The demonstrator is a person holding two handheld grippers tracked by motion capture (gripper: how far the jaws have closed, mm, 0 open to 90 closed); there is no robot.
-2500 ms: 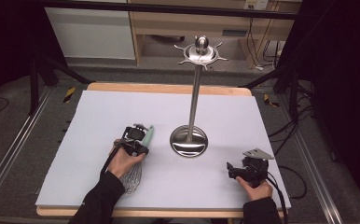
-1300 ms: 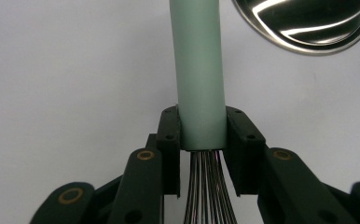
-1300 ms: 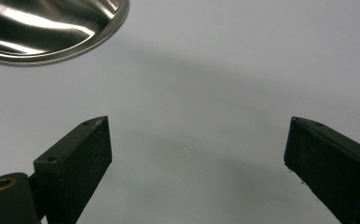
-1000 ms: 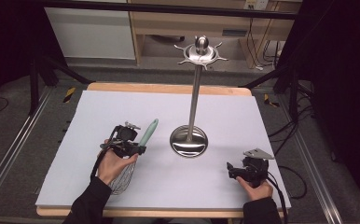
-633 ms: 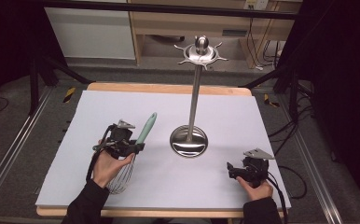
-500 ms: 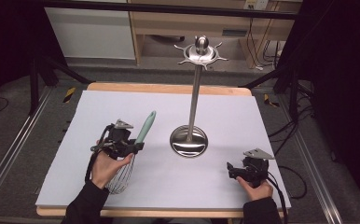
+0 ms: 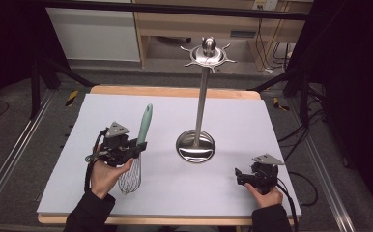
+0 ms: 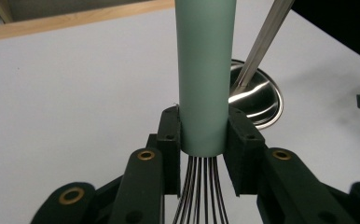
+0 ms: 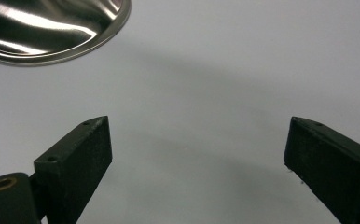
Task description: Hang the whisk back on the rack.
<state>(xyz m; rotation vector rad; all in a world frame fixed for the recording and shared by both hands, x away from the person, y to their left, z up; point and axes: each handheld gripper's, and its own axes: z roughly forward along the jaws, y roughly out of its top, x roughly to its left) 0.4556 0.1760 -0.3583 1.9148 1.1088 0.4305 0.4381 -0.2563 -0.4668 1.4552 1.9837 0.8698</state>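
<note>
A whisk with a mint-green handle [image 7: 145, 123] and a wire head [image 7: 129, 175] is lifted off the white table cover, handle pointing up and away. My left gripper [image 7: 135, 146] is shut on the handle's lower end; in the left gripper view both pads clamp the whisk handle [image 8: 205, 84] just above the wires [image 8: 200, 196]. A steel stand [image 7: 202, 106] with a round base [image 7: 195, 146] and a hooked top ring [image 7: 208, 54] rises at the table's middle. My right gripper [image 7: 240, 175] rests near the front right, open, with bare cover between its fingertips [image 9: 80, 154].
The white cover [image 7: 252, 121] lies over a wooden table whose edge [image 7: 175, 91] shows at the back. The stand's base [image 9: 52, 28] sits beyond the right gripper. Metal rails [image 7: 10, 154] flank the table, and shelving stands behind.
My left hand has raised the whisk off the cover and tipped its handle more upright, drifting slightly left. The right gripper has stayed put.
</note>
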